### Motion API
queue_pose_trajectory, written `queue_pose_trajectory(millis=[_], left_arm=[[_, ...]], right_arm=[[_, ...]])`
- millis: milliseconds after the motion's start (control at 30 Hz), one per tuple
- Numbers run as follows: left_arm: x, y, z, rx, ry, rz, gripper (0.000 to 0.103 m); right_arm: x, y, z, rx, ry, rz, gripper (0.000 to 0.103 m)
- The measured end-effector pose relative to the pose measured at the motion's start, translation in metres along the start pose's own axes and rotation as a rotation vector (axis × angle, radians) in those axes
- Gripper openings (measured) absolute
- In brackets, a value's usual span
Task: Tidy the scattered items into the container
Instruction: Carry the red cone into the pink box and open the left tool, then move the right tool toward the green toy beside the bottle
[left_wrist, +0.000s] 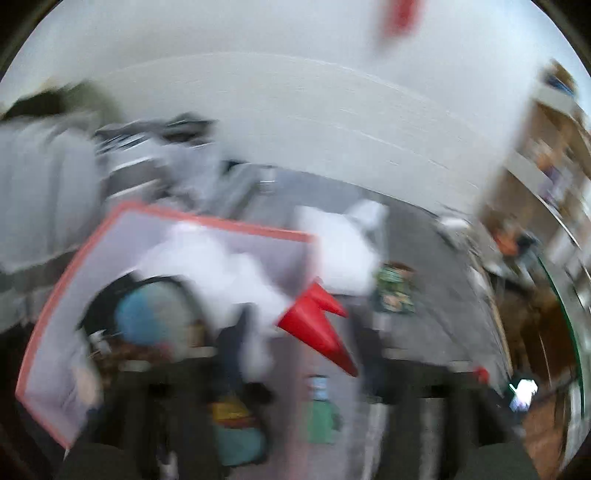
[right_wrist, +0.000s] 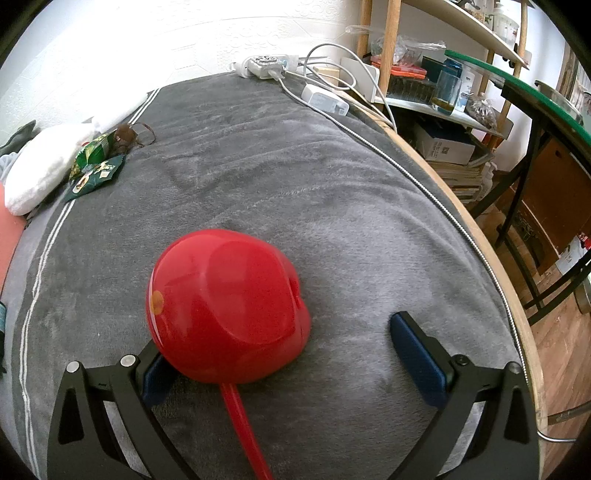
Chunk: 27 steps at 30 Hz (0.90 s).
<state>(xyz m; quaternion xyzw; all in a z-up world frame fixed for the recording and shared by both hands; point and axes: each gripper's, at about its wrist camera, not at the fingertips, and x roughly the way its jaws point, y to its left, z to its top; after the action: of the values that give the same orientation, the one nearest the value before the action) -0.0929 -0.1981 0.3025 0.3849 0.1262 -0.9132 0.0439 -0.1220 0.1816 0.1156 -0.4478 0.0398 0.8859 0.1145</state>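
In the right wrist view a red plastic ladle (right_wrist: 227, 306) lies bowl-down on the grey blanket (right_wrist: 332, 206), its handle running toward the camera. My right gripper (right_wrist: 288, 354) is open, fingers straddling the ladle's bowl; the left pad touches or sits just behind it. The left wrist view is heavily blurred. It shows a red-rimmed container (left_wrist: 177, 258) with white cloth (left_wrist: 229, 266) and a blue round item (left_wrist: 147, 317) inside, and a red pointed object (left_wrist: 317, 325) by its rim. My left gripper's fingers are dark blurs at the bottom.
Green snack packets (right_wrist: 96, 173) and a white cloth bundle (right_wrist: 40, 166) lie at the blanket's far left. A power strip (right_wrist: 266, 64) and charger (right_wrist: 325, 98) with cables sit at the far edge. Shelves (right_wrist: 436, 92) and a glass-topped table (right_wrist: 535, 96) stand right of the bed.
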Motion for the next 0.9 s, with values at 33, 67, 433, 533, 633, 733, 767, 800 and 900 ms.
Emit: queue_pose_trajectory(millis=[33, 67, 433, 533, 633, 733, 767, 800, 900], left_arm=[[0.001, 0.010, -0.001, -0.033, 0.012, 0.028, 0.099], [0.003, 0.010, -0.002, -0.064, 0.012, 0.057, 0.099], [0.019, -0.113, -0.072, 0.212, 0.091, -0.152, 0.101], [0.053, -0.159, -0.135, 0.277, 0.158, -0.180, 0.101], [0.086, -0.185, -0.193, 0.335, 0.240, -0.190, 0.101], [0.108, -0.195, -0.234, 0.428, 0.250, -0.130, 0.103], [0.105, -0.198, -0.237, 0.462, 0.210, -0.119, 0.103], [0.105, -0.200, -0.236, 0.467, 0.220, -0.107, 0.103], [0.104, -0.198, -0.235, 0.452, 0.225, -0.116, 0.103]], right_arm=[[0.000, 0.000, 0.000, 0.000, 0.000, 0.000, 0.103], [0.000, 0.000, 0.000, 0.000, 0.000, 0.000, 0.103], [0.000, 0.000, 0.000, 0.000, 0.000, 0.000, 0.103], [-0.001, 0.000, -0.001, 0.000, 0.000, 0.001, 0.103], [0.000, 0.000, -0.001, 0.000, 0.000, 0.001, 0.103], [0.000, 0.000, -0.001, 0.000, 0.000, 0.001, 0.103], [0.000, 0.000, -0.001, 0.000, 0.000, 0.001, 0.103], [0.000, 0.000, -0.001, 0.000, -0.001, 0.001, 0.103], [-0.001, 0.000, 0.000, -0.001, -0.001, 0.001, 0.103]])
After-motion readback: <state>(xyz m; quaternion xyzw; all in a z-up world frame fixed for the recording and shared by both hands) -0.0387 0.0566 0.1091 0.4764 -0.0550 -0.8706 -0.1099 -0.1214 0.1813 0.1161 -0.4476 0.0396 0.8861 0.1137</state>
